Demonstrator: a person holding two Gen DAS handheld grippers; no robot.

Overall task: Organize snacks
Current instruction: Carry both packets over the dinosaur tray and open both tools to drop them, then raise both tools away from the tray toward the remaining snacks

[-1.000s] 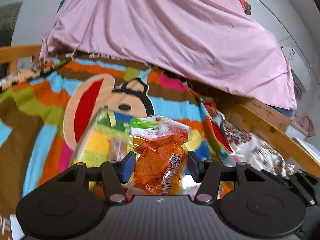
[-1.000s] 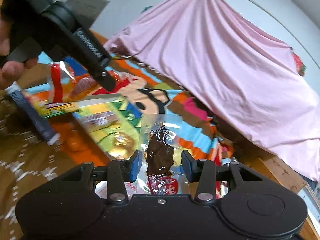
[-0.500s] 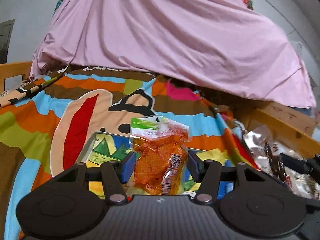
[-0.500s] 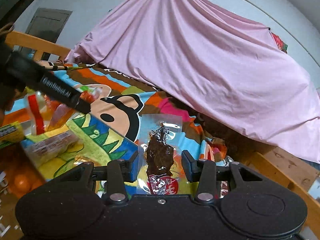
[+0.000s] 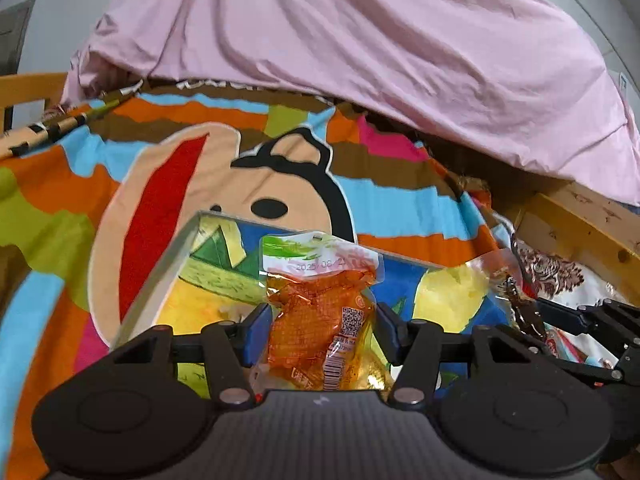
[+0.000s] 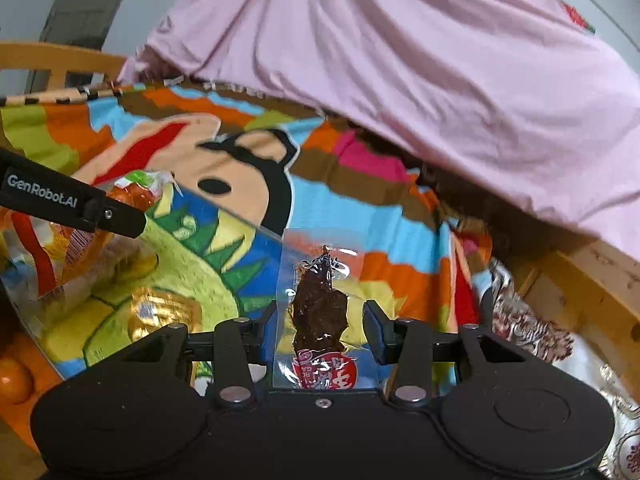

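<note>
My left gripper (image 5: 320, 334) is shut on an orange snack packet (image 5: 320, 320) with a green top, held upright over a clear box (image 5: 160, 268). The box has a cartoon-printed bottom. My right gripper (image 6: 320, 332) is shut on a clear packet of dark brown snack (image 6: 320, 312) with a red label, above the box's right part (image 6: 240, 216). In the left wrist view the right gripper (image 5: 560, 316) comes in from the right with its dark packet (image 5: 520, 308). The right wrist view has the left gripper's finger (image 6: 72, 204) and the orange packet (image 6: 136, 192) at the left. A gold-wrapped snack (image 6: 164, 312) lies in the box.
The box rests on a striped cartoon blanket (image 5: 280, 184). A pink sheet (image 5: 360, 48) hangs behind it. A wooden bed rail (image 5: 580, 224) runs along the right, with patterned cloth (image 6: 532, 332) below it. Orange balls (image 6: 16, 376) lie at the lower left of the right wrist view.
Both grippers have come lower and over the clear box, each still holding its packet. The right gripper has rolled level and now sits close beside the left one.
</note>
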